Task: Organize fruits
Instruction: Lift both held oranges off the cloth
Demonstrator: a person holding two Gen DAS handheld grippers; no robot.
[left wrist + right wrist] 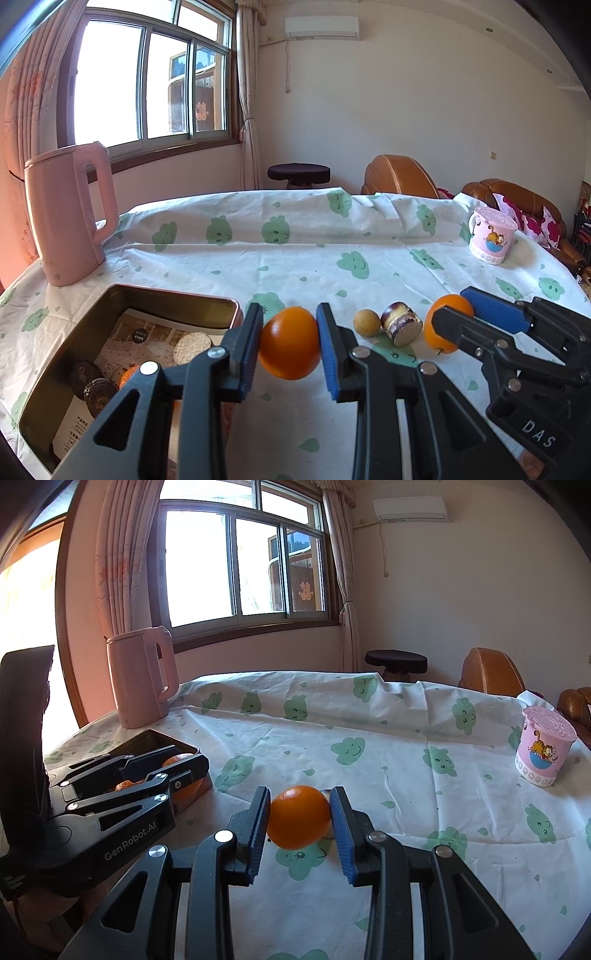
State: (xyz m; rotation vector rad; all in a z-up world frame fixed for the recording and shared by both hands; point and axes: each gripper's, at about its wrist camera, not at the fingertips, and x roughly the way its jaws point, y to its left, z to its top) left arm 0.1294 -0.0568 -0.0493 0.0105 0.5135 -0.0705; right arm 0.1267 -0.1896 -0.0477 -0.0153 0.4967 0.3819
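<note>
Each gripper is clamped on one round orange fruit. The left gripper (290, 343) points slightly downward and holds its orange (290, 343) clear of the cloth, just right of the open rectangular metal tin (177, 295). The right gripper (299, 818) holds the second orange (299, 818) low over the green-cloud-patterned white tablecloth (369, 720); whether that fruit touches the cloth cannot be told. Between the two oranges lie one small tan ball-shaped fruit (366, 323) and one short brown-and-cream cylinder (401, 328), close together. Inside the tin sit another orange fruit (129, 374), two dark discs and a pale disc. A pink kettle (70, 218) stands behind the tin; a pink cartoon mug (491, 240) stands far right.
</note>
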